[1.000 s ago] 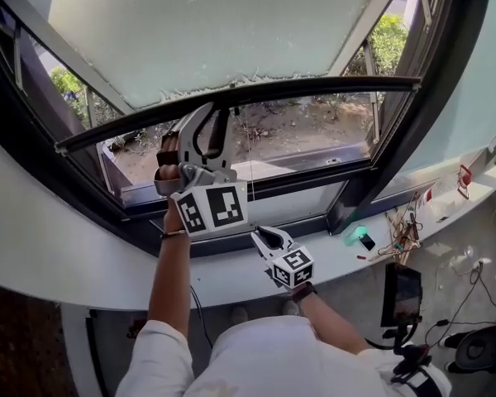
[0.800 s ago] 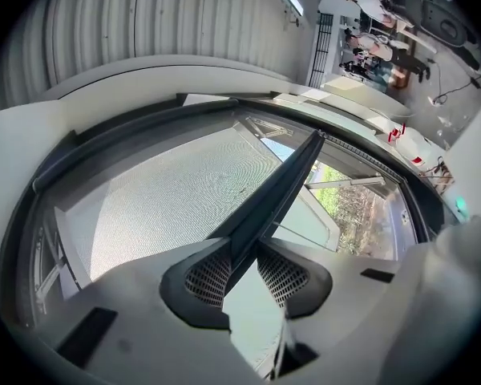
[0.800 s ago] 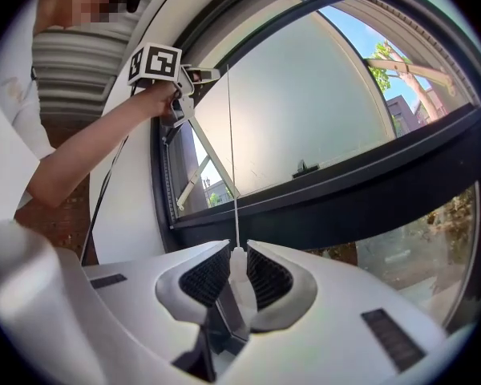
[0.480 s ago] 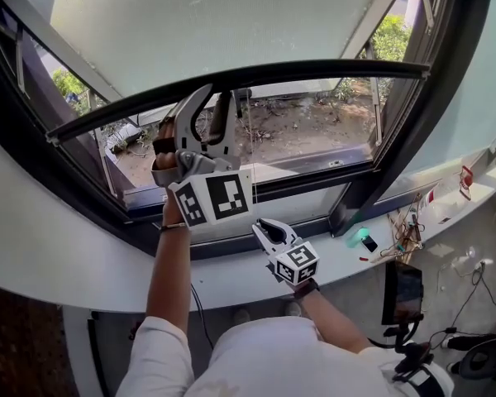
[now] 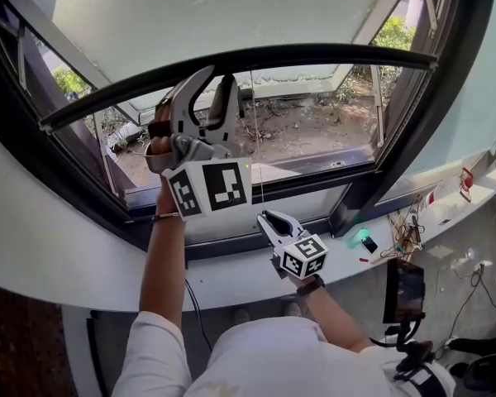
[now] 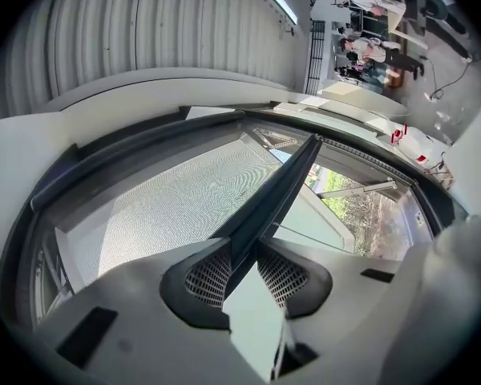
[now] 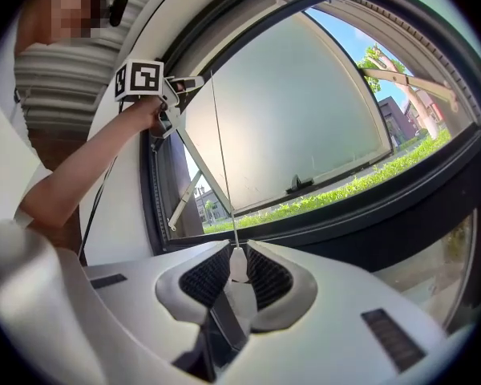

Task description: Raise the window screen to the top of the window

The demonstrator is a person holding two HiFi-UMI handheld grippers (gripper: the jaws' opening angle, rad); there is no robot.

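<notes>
window screen (image 5: 215, 15) part-raised, cord pull (image 7: 237, 265) in right claw (image 5: 271, 218)

**Left arm.** The left forearm (image 5: 167, 259) is bare and extends up and forward. The left hand (image 5: 159, 151) carries the left gripper (image 5: 217, 81), which points upward and away from the body. Its marker cube (image 5: 208, 190) faces the head camera. The fingers (image 6: 208, 275) straddle the dark screen bar (image 5: 314, 54), with pads against both sides. They have just been opening slightly with the bar between them.

**Right arm.** The right forearm (image 5: 335, 317) is bent at the elbow and sits lower and closer to the torso (image 5: 264, 358) than the left. The right gripper (image 5: 271, 218) points roughly level. Its fingers are closed on the small white cord pull (image 7: 237, 265).
</notes>
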